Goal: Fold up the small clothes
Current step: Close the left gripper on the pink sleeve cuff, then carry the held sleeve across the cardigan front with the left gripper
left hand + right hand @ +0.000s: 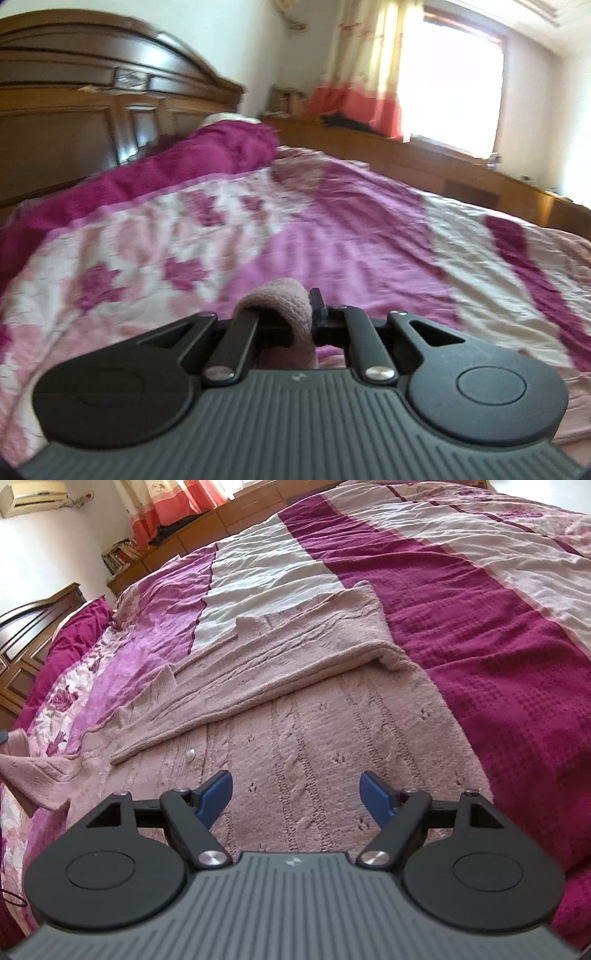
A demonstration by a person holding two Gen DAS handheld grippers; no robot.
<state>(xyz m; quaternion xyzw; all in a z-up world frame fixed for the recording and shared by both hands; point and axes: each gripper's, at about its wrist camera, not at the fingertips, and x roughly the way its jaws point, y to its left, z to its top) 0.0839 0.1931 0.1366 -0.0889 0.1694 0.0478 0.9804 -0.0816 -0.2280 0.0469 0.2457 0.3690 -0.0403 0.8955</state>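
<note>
Nearest my left gripper [295, 314], a fuzzy dusty-pink knit edge [275, 295] bulges between jaws pressed tight on it. I judge I'm mid-fold, lifting a sleeve or hem of the dusty-pink cable-knit cardigan [295, 709], which lies flat on the magenta-and-white patterned bedspread [498, 664]. My right gripper [295, 794] hovers spread over its body, pinching nothing. One flap already lies across from ten to two o'clock. Next, I'd carry the pinched edge over and lay it flat.
</note>
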